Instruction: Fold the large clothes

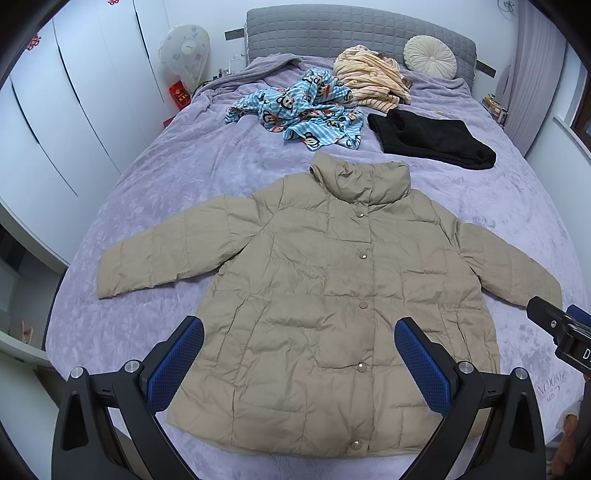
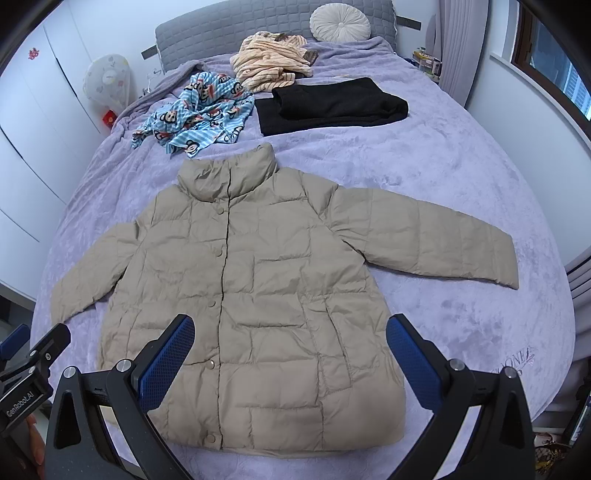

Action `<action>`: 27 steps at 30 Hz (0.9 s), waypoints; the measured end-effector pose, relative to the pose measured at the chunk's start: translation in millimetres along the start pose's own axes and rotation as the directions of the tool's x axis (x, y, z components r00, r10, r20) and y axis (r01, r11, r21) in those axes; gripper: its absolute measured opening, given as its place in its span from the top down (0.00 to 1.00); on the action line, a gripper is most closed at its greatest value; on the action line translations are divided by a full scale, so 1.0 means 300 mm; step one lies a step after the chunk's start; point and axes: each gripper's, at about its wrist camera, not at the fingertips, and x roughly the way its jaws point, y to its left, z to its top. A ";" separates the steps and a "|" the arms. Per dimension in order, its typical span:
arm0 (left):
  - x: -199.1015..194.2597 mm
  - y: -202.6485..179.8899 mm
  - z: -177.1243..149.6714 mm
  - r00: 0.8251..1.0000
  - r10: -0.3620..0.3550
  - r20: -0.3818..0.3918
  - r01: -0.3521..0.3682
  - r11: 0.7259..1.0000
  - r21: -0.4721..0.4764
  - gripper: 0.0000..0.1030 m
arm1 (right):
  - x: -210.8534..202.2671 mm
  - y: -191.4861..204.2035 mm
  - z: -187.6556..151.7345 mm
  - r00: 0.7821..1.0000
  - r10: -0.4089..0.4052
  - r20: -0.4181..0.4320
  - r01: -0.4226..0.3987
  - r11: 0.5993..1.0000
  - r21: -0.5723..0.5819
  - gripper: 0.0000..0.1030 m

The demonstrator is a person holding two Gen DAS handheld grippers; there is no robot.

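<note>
Blue-padded fingers [image 1: 173,365] of left gripper [image 1: 299,363] nearest, spread wide, gripping nothing, poised above lower hem of beige puffer jacket [image 1: 325,291]. Right gripper [image 2: 290,360] likewise wide apart and empty, over jacket's lower half; seen also at right edge of left wrist view, beside jacket's sleeve cuff. Part of a hand visible at lower edge of each view, on the handles.

Jacket flat, front up, snaps [image 1: 363,255] closed down the middle, both sleeves spread out to the sides, collar [image 1: 364,181] standing up at far end. Resting on lavender bedspread [image 1: 155,192], near foot of bed, roughly centred.

Beyond collar, apart from jacket: blue striped cartoon-print garment [image 1: 306,110], crumpled, toward the left; folded black garment [image 1: 432,142] to its right, lying flat. Farther back, cream striped garment [image 1: 373,79] in a heap, touching or nearly touching the blue one.

At head of bed: round cream cushion [image 1: 430,57] against grey quilted headboard [image 1: 354,29]. White wardrobe doors [image 1: 74,110] along left wall, covered fan [image 1: 186,51] in corner beside headboard. Curtain [image 2: 458,48] and window [image 2: 557,59] on right.
</note>
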 end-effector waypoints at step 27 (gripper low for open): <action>0.005 0.007 -0.016 1.000 -0.003 -0.011 0.003 1.000 -0.005 0.00 | 0.019 -0.002 -0.018 1.000 0.017 -0.019 -0.017 1.000 0.012 0.00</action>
